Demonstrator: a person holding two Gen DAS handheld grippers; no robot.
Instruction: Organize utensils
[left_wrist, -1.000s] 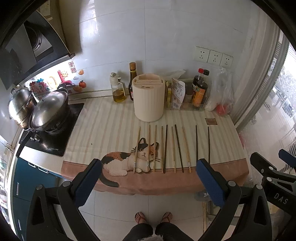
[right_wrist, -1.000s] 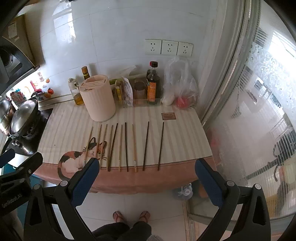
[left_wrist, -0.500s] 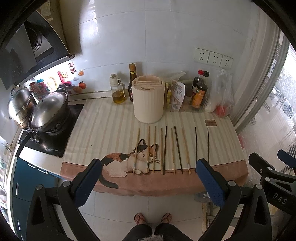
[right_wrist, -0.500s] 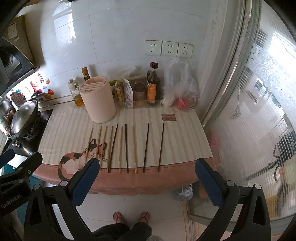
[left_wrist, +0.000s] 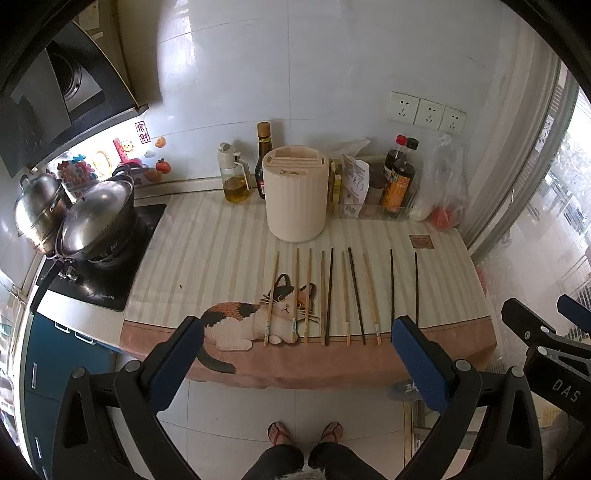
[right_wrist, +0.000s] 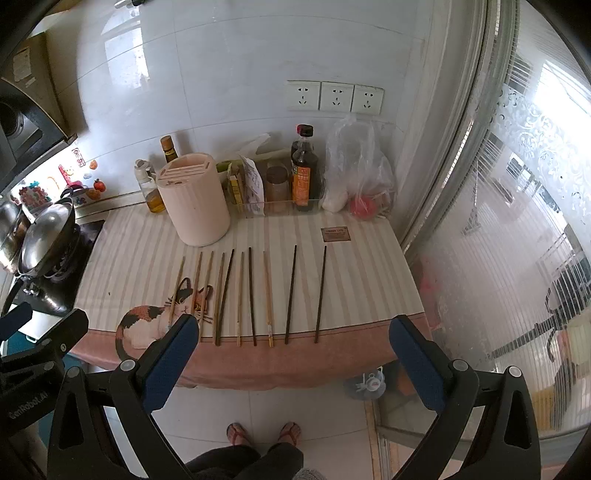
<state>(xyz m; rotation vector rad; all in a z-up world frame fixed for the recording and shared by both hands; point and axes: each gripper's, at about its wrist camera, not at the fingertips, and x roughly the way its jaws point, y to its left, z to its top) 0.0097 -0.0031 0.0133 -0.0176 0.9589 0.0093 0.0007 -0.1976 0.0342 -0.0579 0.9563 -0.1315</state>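
Several chopsticks, some pale wood (left_wrist: 370, 293) and some dark (left_wrist: 392, 293), lie side by side on the striped cat-print cloth (left_wrist: 207, 266); they also show in the right wrist view (right_wrist: 291, 293). A cream round utensil holder (left_wrist: 296, 197) with slots on top stands behind them, also seen in the right wrist view (right_wrist: 196, 199). My left gripper (left_wrist: 299, 354) is open and empty, in front of the counter's edge. My right gripper (right_wrist: 291, 354) is open and empty, likewise held back from the counter.
Steel pots (left_wrist: 92, 221) sit on a black hob at the left. Oil and sauce bottles (left_wrist: 400, 181), packets and a plastic bag (right_wrist: 356, 177) line the back wall. A window (right_wrist: 517, 221) bounds the right side. The floor and my feet (left_wrist: 306, 432) are below.
Both grippers have drifted slightly nearer the counter; the chopsticks and holder have not moved.
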